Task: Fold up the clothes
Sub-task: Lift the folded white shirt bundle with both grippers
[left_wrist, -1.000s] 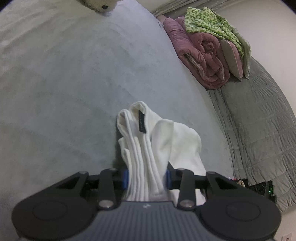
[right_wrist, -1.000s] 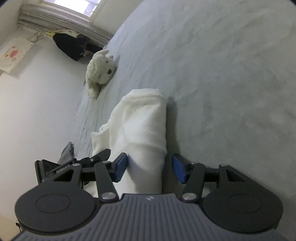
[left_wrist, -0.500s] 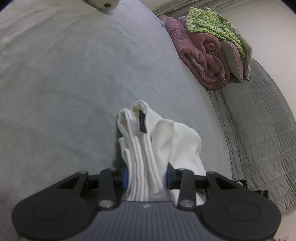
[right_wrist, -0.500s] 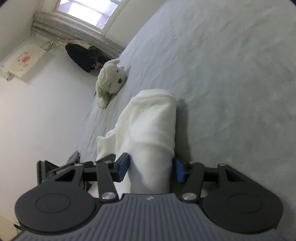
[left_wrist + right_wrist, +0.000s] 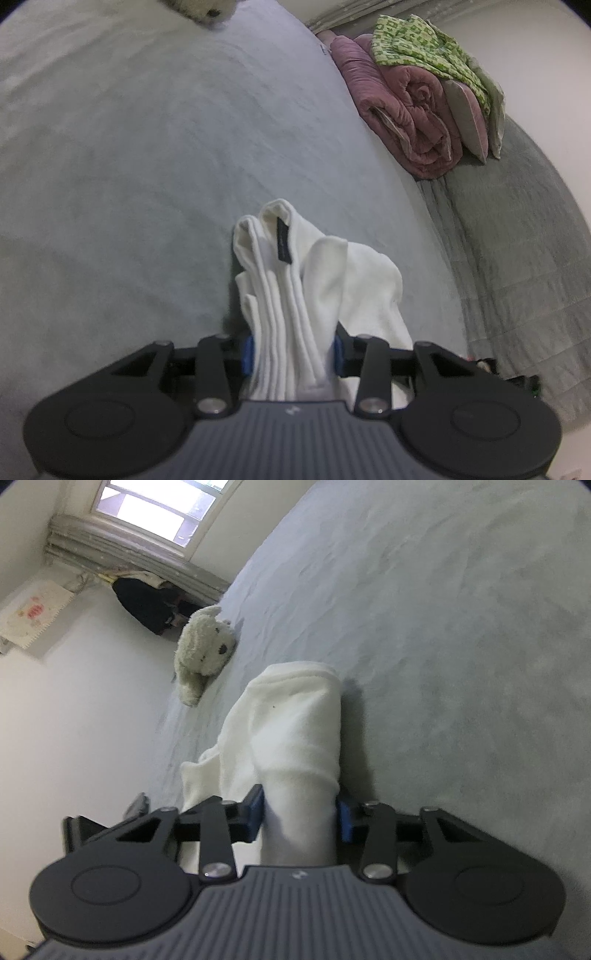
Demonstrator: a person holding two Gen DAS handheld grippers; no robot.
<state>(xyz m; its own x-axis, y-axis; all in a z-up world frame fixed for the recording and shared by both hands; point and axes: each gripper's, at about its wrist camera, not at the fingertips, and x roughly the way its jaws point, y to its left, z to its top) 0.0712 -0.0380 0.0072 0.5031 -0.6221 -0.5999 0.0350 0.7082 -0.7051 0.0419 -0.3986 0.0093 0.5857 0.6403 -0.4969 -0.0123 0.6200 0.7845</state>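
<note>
A white garment (image 5: 314, 280) with a small black label (image 5: 282, 240) is bunched in layered folds over the grey bed cover (image 5: 129, 166). My left gripper (image 5: 291, 352) is shut on its gathered end, blue pads pressed against the cloth. In the right wrist view the same white garment (image 5: 291, 731) shows as a thick soft roll, and my right gripper (image 5: 301, 821) is shut on it, pads squeezing both sides. The left gripper's black body peeks in at the right wrist view's lower left.
A cream plush dog (image 5: 205, 650) lies near the bed's edge by the white wall. A rolled pink duvet (image 5: 402, 122) with a green patterned cloth (image 5: 424, 55) and pillows sits at the far right. A grey quilted blanket (image 5: 517, 240) lies beyond. A window (image 5: 159, 502) is at the top.
My right gripper's pads have closed in from apart onto the white roll. Its view has tilted up, showing more window. The left gripper keeps its hold, hardly moved.
</note>
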